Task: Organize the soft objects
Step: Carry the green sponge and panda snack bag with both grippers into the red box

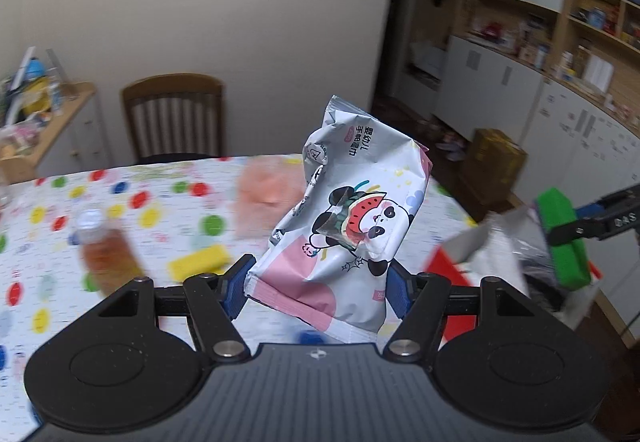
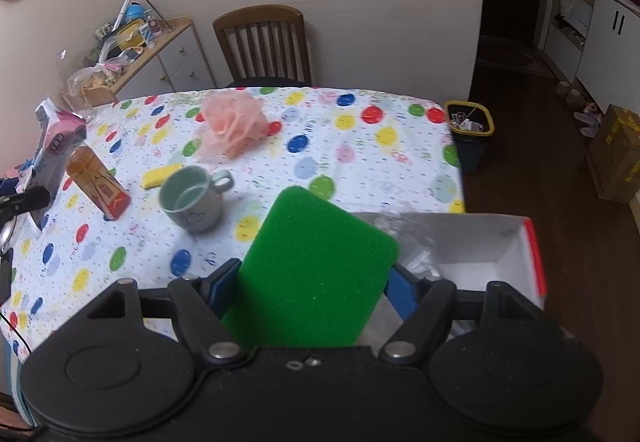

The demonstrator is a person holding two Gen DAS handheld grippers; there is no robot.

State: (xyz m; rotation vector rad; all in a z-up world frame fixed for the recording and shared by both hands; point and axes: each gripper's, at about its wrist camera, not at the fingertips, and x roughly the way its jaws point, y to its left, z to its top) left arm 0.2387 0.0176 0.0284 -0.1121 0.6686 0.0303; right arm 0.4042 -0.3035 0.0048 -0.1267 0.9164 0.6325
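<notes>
My left gripper (image 1: 320,274) is shut on a soft white and pink wipes pack (image 1: 348,201) with a panda print, held upright above the table. In the right wrist view that same pack (image 2: 56,145) shows at the far left. A green sponge (image 2: 316,266) is pinched between the blue pads of my right gripper (image 2: 314,272), beside a white box with a red rim (image 2: 500,246). The green sponge (image 1: 560,238) also shows at the right edge of the left wrist view. On the dotted tablecloth (image 2: 340,161) lie a pink mesh bath pouf (image 2: 234,125) and a yellow sponge (image 2: 160,175).
A pale green mug (image 2: 192,201) and a bottle of amber drink (image 2: 98,183) stand near the yellow sponge. A wooden chair (image 2: 262,41) is at the table's far side. On the floor to the right stand a yellow-rimmed bin (image 2: 470,125) and cardboard boxes (image 2: 616,153).
</notes>
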